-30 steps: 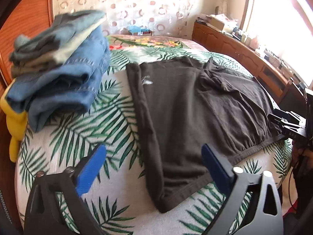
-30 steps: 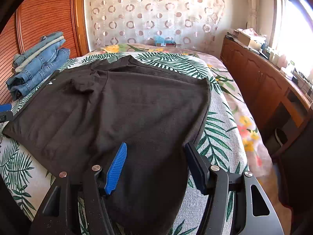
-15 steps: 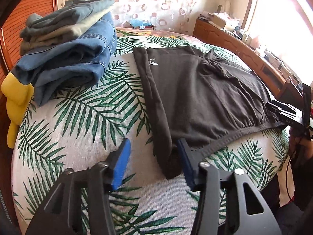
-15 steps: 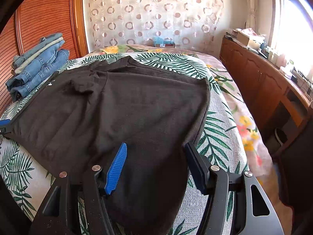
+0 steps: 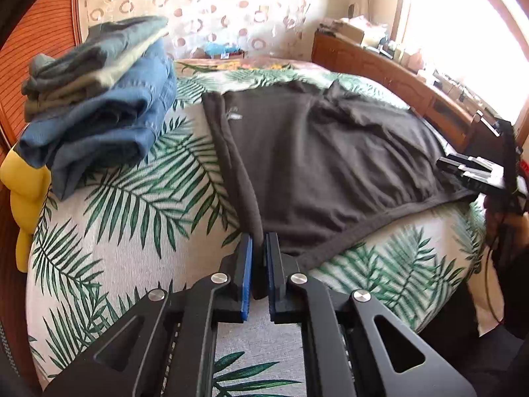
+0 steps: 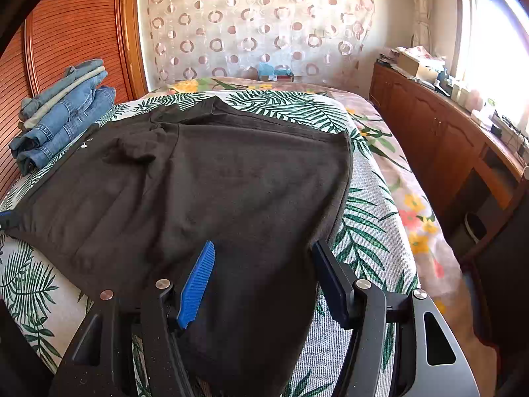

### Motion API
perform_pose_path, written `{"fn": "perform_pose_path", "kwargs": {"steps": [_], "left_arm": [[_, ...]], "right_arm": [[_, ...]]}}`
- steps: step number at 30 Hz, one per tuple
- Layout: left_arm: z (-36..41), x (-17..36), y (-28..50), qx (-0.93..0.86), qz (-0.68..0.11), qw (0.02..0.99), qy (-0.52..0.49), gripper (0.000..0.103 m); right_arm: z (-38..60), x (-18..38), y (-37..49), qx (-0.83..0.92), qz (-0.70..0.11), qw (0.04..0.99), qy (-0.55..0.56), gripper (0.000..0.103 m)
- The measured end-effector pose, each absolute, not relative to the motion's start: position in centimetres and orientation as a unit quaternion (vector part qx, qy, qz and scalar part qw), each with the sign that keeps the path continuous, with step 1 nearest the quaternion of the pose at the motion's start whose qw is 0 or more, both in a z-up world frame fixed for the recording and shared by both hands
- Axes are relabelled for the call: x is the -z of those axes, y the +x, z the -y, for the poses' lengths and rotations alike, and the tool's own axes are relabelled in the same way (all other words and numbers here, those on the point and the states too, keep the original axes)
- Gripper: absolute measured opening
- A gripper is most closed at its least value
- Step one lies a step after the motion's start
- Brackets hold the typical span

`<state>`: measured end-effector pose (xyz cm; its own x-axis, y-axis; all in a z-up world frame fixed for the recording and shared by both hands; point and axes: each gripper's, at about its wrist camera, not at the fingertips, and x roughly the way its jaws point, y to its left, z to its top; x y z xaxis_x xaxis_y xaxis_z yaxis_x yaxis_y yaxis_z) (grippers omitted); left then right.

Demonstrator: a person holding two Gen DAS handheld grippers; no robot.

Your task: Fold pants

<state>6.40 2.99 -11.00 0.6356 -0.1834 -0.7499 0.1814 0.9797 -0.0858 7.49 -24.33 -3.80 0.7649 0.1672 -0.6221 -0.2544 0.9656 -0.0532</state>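
Now left gripper [image 5: 259,248] pinching dark pants [image 5: 317,152] corner.

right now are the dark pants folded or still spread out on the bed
Spread. The dark pants lie flat across the bed, with no fold laid over; the left gripper pinches one corner.

A home bedroom: bed [image 6: 370,178], patterned curtain [image 6: 251,23], wooden sideboard [image 6: 439,132].

Dark pants [image 6: 211,192] lie spread over the leaf-print bedcover [image 6: 363,231]. Right gripper [image 6: 264,278] jaws stand apart with the fabric's near end between them. Folded jeans stack [image 6: 62,115] far left.
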Motion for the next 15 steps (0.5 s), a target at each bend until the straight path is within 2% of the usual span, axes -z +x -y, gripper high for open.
{"fn": "perform_pose_path", "kwargs": {"steps": [15], "left_arm": [[2.7,6.1,8.9,0.175,-0.368,0.913,0.027,0.007]], "right_arm": [[24.5,3.8,7.5,-0.118,-0.323,0.938,-0.053,0.063]]}}
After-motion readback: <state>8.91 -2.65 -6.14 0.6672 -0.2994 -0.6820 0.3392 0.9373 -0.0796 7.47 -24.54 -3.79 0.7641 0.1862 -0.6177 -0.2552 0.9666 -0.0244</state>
